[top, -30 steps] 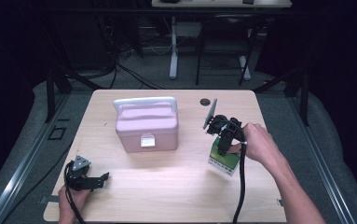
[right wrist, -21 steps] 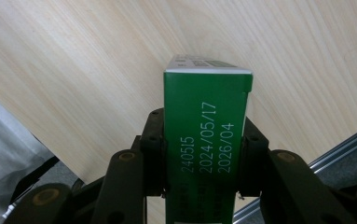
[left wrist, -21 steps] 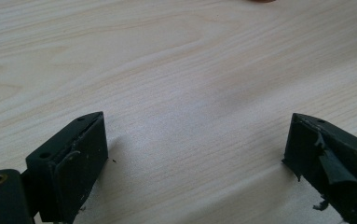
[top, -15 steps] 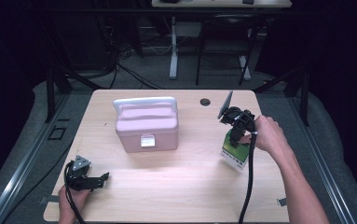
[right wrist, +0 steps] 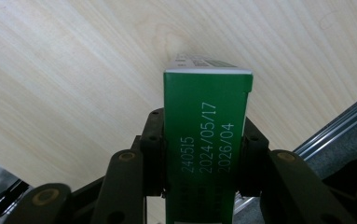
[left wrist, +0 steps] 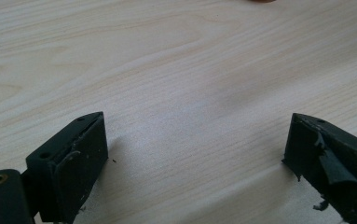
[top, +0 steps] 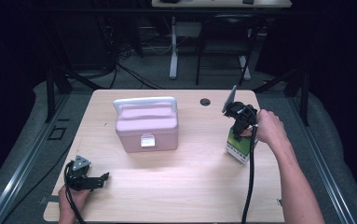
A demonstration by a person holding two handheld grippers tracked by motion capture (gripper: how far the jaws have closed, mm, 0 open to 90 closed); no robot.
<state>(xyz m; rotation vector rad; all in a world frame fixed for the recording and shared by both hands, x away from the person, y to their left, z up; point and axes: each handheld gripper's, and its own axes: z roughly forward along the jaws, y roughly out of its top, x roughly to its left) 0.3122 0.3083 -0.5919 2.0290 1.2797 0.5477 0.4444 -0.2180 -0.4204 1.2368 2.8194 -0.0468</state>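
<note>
Left gripper [top: 102,177]: jaws spread wide with nothing between them, lying low at the near left corner of the table [top: 176,186]. Leave it parked there; you don't need it for this step.

Pink case [top: 147,123]: mid-table, lid down, white handle along its back edge, latch facing you. It looks like the likely destination, but it is shut, so plan on opening it first.

Right gripper [right wrist: 199,154]: jaws pinching the green carton [top: 239,145] across its narrow sides, near the table's right edge. The right gripper view puts the pads [right wrist: 154,154] square on both faces, date stamp upward. Keep that squeeze even, carry the carton level, and avoid clipping the right edge rail [right wrist: 334,126].
</note>
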